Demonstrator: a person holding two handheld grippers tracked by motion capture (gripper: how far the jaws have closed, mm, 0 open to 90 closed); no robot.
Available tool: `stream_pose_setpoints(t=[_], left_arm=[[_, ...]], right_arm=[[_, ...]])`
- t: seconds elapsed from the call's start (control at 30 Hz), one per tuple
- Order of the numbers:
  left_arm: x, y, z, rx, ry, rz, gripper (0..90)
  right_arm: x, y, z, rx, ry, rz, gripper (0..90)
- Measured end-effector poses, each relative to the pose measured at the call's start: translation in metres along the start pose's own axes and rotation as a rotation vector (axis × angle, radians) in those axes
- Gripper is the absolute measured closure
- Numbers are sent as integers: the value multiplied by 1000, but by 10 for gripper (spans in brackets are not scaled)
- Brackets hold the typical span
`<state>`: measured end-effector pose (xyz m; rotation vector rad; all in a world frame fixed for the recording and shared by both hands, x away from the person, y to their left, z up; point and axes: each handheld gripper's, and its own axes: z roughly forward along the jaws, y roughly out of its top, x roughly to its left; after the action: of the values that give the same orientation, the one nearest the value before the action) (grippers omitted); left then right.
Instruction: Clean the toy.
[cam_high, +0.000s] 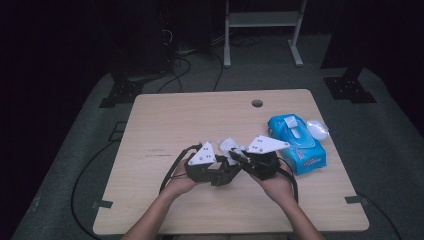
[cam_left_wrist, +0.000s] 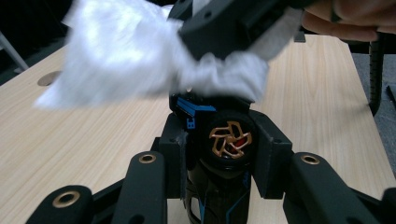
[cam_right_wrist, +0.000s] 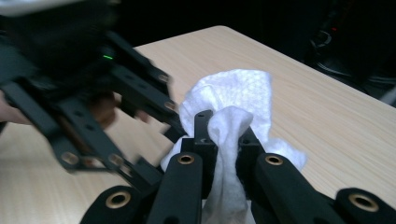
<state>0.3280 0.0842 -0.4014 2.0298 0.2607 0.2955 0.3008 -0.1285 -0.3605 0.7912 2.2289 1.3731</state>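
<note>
My left gripper (cam_left_wrist: 224, 145) is shut on a black toy car (cam_left_wrist: 219, 186) with blue trim; its gold-spoked wheel (cam_left_wrist: 229, 141) faces the camera between the jaws. My right gripper (cam_right_wrist: 224, 133) is shut on a white wet wipe (cam_right_wrist: 233, 93), and the wipe (cam_left_wrist: 140, 60) hangs over the car's far end, touching it. In the high view the left gripper (cam_high: 225, 172) and right gripper (cam_high: 239, 156) meet nose to nose over the table's middle front, with the wipe (cam_high: 229, 145) bunched between them.
A blue pack of wipes (cam_high: 296, 137) lies right of the hands, with a clear plastic piece (cam_high: 316, 128) beside it. The wooden table (cam_high: 165, 125) has a cable hole (cam_high: 257, 103) near its far edge. Cables trail from both grippers.
</note>
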Motion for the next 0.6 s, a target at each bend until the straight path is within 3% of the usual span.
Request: stream_pose_setpoints(t=[0.07, 0.17, 0.37, 0.47, 0.6], left_arm=[[2, -2, -1, 0, 4, -3, 619], [3, -3, 0, -2, 0, -9, 620], [4, -5, -2, -2, 4, -10, 621], [6, -7, -3, -9, 4, -24, 622], [5, -6, -2, -12, 0, -24, 622]], right_arm=[[-6, -4, -3, 2, -29, 19, 837], [-9, -9, -4, -4, -19, 50, 838], [-7, -11, -2, -22, -3, 42, 838], [-16, -22, -3, -14, -18, 86, 837], [-21, -30, -4, -26, -4, 139, 838]])
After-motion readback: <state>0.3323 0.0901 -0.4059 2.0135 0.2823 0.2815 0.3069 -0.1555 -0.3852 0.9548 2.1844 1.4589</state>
